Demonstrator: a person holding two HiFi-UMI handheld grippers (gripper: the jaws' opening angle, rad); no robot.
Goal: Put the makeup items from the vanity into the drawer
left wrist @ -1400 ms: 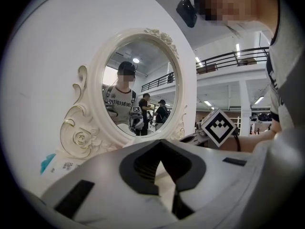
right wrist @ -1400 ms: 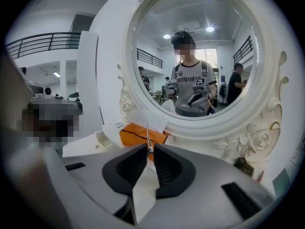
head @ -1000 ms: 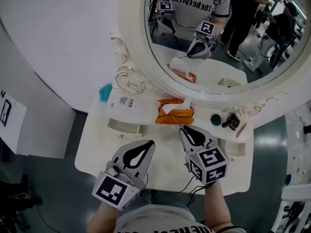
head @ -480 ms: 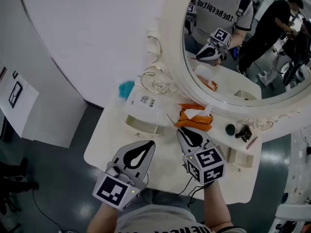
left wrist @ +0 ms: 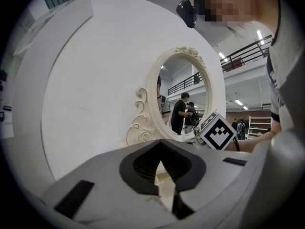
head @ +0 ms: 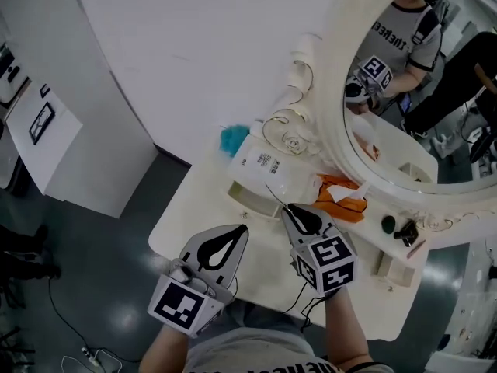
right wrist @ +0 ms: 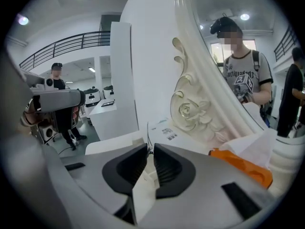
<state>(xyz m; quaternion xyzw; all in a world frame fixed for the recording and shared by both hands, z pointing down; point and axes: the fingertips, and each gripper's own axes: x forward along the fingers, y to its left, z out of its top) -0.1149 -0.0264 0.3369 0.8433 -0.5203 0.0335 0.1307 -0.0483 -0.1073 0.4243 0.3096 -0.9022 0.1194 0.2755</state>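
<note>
Head view: the left claw (head: 237,230) and the right claw (head: 289,208) hover side by side over the near part of the white vanity tabletop (head: 194,216). The right claw is clenched on a thin dark stick (head: 276,193), which points out from its tips toward 11 o'clock. At 2 o'clock from this claw lies an orange tissue packet (head: 351,210), and at 11 o'clock a white plastic pouch with a printed label (head: 268,168), with a fluffy teal thing (head: 231,140) just behind the pouch. At 3 o'clock, well apart, lie a dark green round item (head: 387,224), a small dark item (head: 404,231) and a slim pink pencil (head: 416,247), all below the oval mirror with the carved white frame (head: 335,130). A low cream drawer unit (head: 248,202) sits in front of the pouch.

Left gripper view: the left claw (left wrist: 160,141) is clenched, tips together, with nothing between them. The mirror (left wrist: 181,99) stands at 12 o'clock.

Right gripper view: the right claw (right wrist: 150,149) pinches the thin stick (right wrist: 148,135) at its very tips. The pouch (right wrist: 164,130) is just beyond, and the orange packet (right wrist: 243,168) is at 3 o'clock.
</note>
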